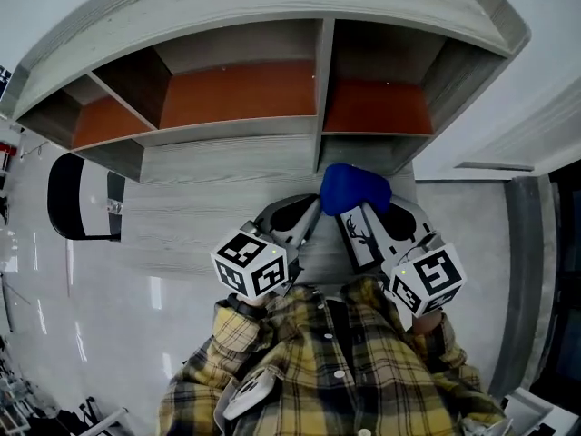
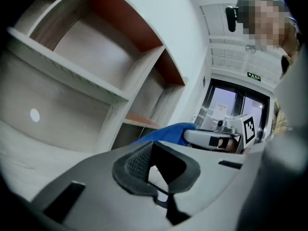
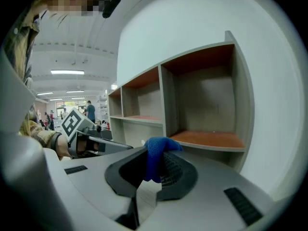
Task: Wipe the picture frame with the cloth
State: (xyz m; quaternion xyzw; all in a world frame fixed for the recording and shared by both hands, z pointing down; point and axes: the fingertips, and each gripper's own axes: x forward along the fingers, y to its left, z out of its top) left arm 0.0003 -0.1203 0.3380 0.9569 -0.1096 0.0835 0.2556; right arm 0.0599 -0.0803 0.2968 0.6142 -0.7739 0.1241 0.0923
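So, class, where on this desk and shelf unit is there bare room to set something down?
The desktop left of the left gripper is bare, up to the shelf unit. All three orange-floored compartments look empty. It is crowded before the right compartment: right gripper, blue cloth, picture frame.

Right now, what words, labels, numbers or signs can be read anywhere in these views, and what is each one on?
No text can be read in any view.
Green sign above the doorway: lettering too small to read.
Square markers on the cubes: black-and-white patterns, no letters or numbers.
Picture frame: a deer drawing only, no words visible.
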